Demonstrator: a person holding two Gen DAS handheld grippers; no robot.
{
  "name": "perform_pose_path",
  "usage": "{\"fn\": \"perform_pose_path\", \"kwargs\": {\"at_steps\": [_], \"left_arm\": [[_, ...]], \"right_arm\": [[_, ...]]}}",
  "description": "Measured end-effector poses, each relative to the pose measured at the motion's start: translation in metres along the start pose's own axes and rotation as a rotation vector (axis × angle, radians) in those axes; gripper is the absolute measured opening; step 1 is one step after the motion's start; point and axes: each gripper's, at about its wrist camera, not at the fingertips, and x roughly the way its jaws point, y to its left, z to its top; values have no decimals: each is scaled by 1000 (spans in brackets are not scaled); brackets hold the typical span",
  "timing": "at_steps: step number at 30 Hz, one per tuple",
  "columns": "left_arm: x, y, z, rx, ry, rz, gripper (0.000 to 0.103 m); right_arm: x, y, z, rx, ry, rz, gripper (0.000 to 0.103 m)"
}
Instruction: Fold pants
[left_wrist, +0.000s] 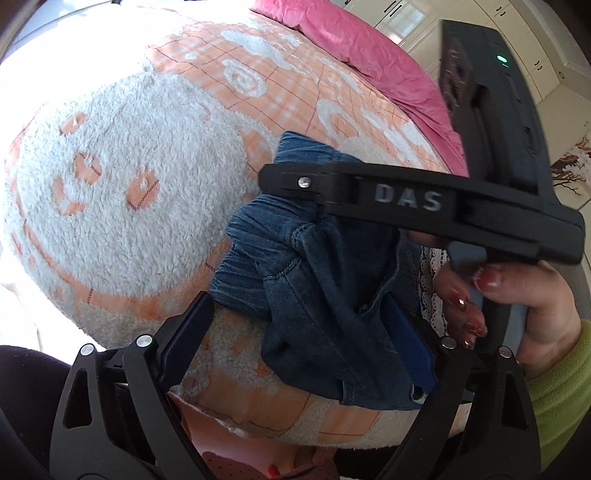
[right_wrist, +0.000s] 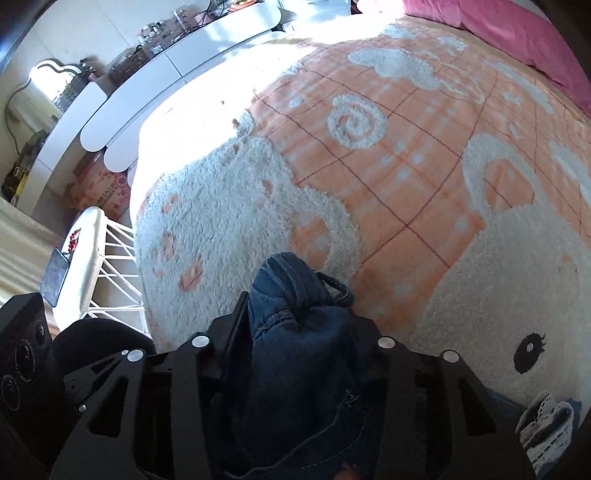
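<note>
Your right tool (right_wrist: 295, 325) is clenched on the bunched denim pants (right_wrist: 295, 332), lifted above the bed blanket (right_wrist: 406, 166). Your left tool (left_wrist: 295, 328) is released around them. No fold is laid yet; all folding remains.

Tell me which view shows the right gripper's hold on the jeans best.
The right wrist view: the jeans sit bunched between the right gripper fingers. The left wrist view shows that gripper only side-on above the denim.
</note>
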Motion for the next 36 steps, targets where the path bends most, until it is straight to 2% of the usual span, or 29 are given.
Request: {"fn": "perform_pose_path", "kwargs": {"at_steps": [3, 4, 5, 9, 17, 21, 23, 25, 26, 29, 30, 31, 33, 36], "left_arm": [[-1, -3, 1, 11, -12, -25, 71], [-1, -4, 1, 11, -11, -45, 70], [-2, -4, 0, 10, -12, -83, 65], [-6, -18, -1, 57, -43, -159, 60], [-8, -69, -16, 219, -88, -296, 56], [7, -98, -25, 289, -39, -361, 56], [15, -107, -29, 313, 4, -407, 56], [22, -117, -32, 341, 63, -475, 57], [24, -122, -36, 367, 83, -500, 57], [25, -131, -41, 436, 84, -496, 57], [22, -132, -45, 448, 72, -493, 57], [19, -133, -47, 454, 59, -486, 57], [23, -139, -51, 491, 30, -430, 57], [28, -148, -64, 531, 62, -378, 56]], "right_arm": [[-24, -7, -6, 26, -70, 27, 36], [-32, -10, -8, 42, -86, 39, 35], [-43, -14, -11, 61, -112, 57, 35], [-83, -24, -26, 77, -199, 103, 35], [-142, -64, -73, 136, -338, 98, 35], [-158, -84, -101, 170, -381, 79, 35], [-164, -97, -122, 216, -402, 50, 40], [-172, -114, -149, 280, -443, 7, 56], [-177, -124, -164, 325, -467, -13, 56], [-194, -151, -197, 461, -511, -18, 57], [-199, -153, -203, 466, -518, -19, 59], [-202, -152, -208, 460, -520, -29, 65], [-204, -146, -214, 451, -517, -56, 71], [-194, -133, -219, 452, -491, -53, 73]]}}
